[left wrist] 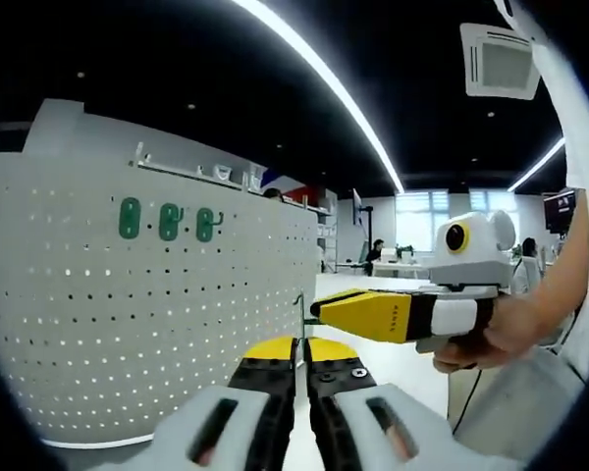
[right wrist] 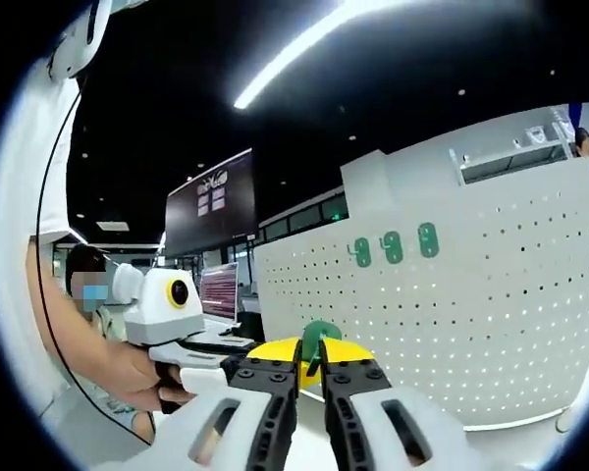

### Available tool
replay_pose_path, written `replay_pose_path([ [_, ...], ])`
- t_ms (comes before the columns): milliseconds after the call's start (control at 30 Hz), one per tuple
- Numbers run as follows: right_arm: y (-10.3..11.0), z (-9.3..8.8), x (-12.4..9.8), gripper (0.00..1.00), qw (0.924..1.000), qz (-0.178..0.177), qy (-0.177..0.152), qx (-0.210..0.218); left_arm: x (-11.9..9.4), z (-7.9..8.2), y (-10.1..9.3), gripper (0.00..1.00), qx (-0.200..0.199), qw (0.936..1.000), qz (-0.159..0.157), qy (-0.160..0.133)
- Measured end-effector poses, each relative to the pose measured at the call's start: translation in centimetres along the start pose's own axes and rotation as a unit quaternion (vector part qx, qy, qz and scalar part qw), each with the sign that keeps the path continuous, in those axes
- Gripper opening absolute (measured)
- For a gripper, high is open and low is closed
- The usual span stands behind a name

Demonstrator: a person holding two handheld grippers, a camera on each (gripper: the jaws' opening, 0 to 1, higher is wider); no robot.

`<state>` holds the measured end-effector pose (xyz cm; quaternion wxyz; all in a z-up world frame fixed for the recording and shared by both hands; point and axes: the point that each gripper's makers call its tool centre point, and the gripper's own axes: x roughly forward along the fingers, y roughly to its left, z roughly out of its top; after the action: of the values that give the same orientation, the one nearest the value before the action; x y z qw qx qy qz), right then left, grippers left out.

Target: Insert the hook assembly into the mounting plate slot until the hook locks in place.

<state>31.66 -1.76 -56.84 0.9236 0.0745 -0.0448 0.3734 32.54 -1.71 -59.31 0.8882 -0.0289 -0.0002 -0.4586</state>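
Both tongs were held up in front of the white pegboard [left wrist: 128, 324]. My left gripper [left wrist: 300, 355] had its yellow-tipped jaws almost together, pinching a thin dark metal rod [left wrist: 298, 312] that stood up between the tips. My right gripper [right wrist: 311, 361] had its jaws closed on a green hook piece [right wrist: 320, 334], whose rounded top showed just above the yellow pads.

In the left gripper view my right gripper [left wrist: 326, 304] came in from the right, its tip just beside the rod, with my hand [left wrist: 491, 334] wrapped around its handle. In the right gripper view my left gripper [right wrist: 234, 365] reached in from the left, close to the green piece.

On the pegboard, three green hooks [left wrist: 167, 221] sat in a row in the upper part, well apart from both tools. A white shelf rail [left wrist: 191, 169] ran along the board's top edge. Nothing stood between the tools and the board.

Farther off were office desks, a seated person [left wrist: 376, 250], and a dark wall screen [right wrist: 210, 201] whose writing was too small to read. Small lettering on my right gripper's yellow jaw was likewise illegible.
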Motion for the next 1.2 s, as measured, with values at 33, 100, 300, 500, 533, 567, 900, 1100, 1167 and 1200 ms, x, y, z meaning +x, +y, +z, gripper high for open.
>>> replay_pose_path([
  [33,0.02,-0.08,0.07,0.05,1.0000,0.001,0.001,-0.001,0.01,0.00,-0.01,0.02,0.000,1.0000,0.000,0.000],
  [100,0.01,-0.16,0.15,0.05,1.0000,0.001,0.003,0.000,0.01,0.05,-0.04,0.02,0.001,1.0000,0.001,-0.001],
  [300,-0.16,-0.52,0.18,0.04,0.9999,-0.005,0.012,-0.008,-0.10,0.34,0.05,0.02,0.001,1.0000,0.003,-0.005],
  [500,-0.21,-0.48,0.21,0.04,0.9998,-0.009,0.013,-0.010,-0.10,0.34,0.05,0.02,0.002,1.0000,0.006,-0.004],
  [533,-0.22,-0.37,0.21,0.04,0.9999,-0.010,0.010,-0.005,-0.11,0.43,0.04,0.02,0.000,1.0000,0.006,-0.006],
  [567,-0.27,-0.36,0.22,0.03,0.9999,-0.012,0.009,0.001,-0.11,0.47,0.02,0.02,0.001,1.0000,0.006,-0.007],
  [900,-0.07,-0.07,0.43,0.02,0.9994,-0.028,0.013,-0.018,-0.21,0.74,0.14,0.02,0.011,0.9998,0.013,-0.007],
  [1100,-0.08,0.09,0.39,0.01,0.9993,-0.031,0.010,-0.016,-0.16,0.88,0.12,0.02,0.010,0.9998,0.012,-0.010],
  [1167,-0.08,0.13,0.39,0.01,0.9993,-0.031,0.010,-0.018,-0.14,0.90,0.10,0.02,0.011,0.9998,0.012,-0.010],
  [1200,-0.09,0.14,0.39,0.01,0.9993,-0.032,0.010,-0.017,-0.12,0.94,0.10,0.02,0.011,0.9998,0.011,-0.010],
])
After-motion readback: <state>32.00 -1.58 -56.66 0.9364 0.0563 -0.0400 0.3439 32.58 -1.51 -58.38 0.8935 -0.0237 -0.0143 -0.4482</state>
